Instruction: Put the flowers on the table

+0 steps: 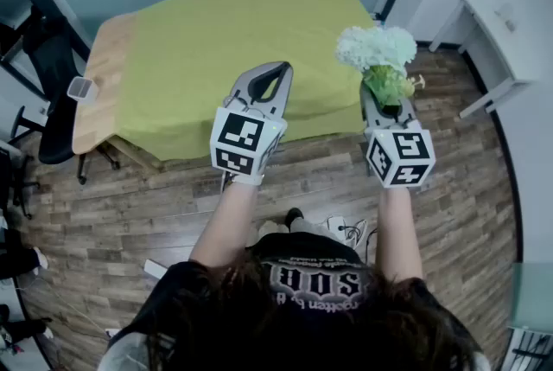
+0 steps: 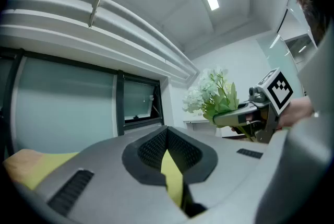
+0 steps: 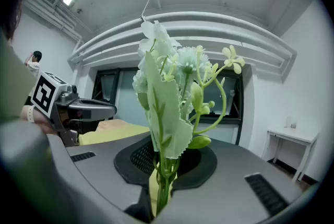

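Observation:
A bunch of white flowers (image 1: 376, 47) with green leaves stands upright in my right gripper (image 1: 383, 101), which is shut on the stems (image 3: 163, 176). It hovers over the floor just off the near right corner of the table (image 1: 225, 32), which is covered with a yellow-green cloth. In the right gripper view the blooms (image 3: 175, 69) rise straight up from between the jaws. My left gripper (image 1: 278, 70) is shut with nothing in it and points at the table's near edge. From the left gripper (image 2: 167, 138) view, the flowers (image 2: 209, 93) and the right gripper (image 2: 239, 116) show at the right.
The table's left end is bare wood with a small white holder (image 1: 79, 88) on it. A black chair (image 1: 54, 105) stands to its left. A white desk (image 1: 510, 23) is at the far right. Cables (image 1: 346, 231) lie on the wooden floor by the person's feet.

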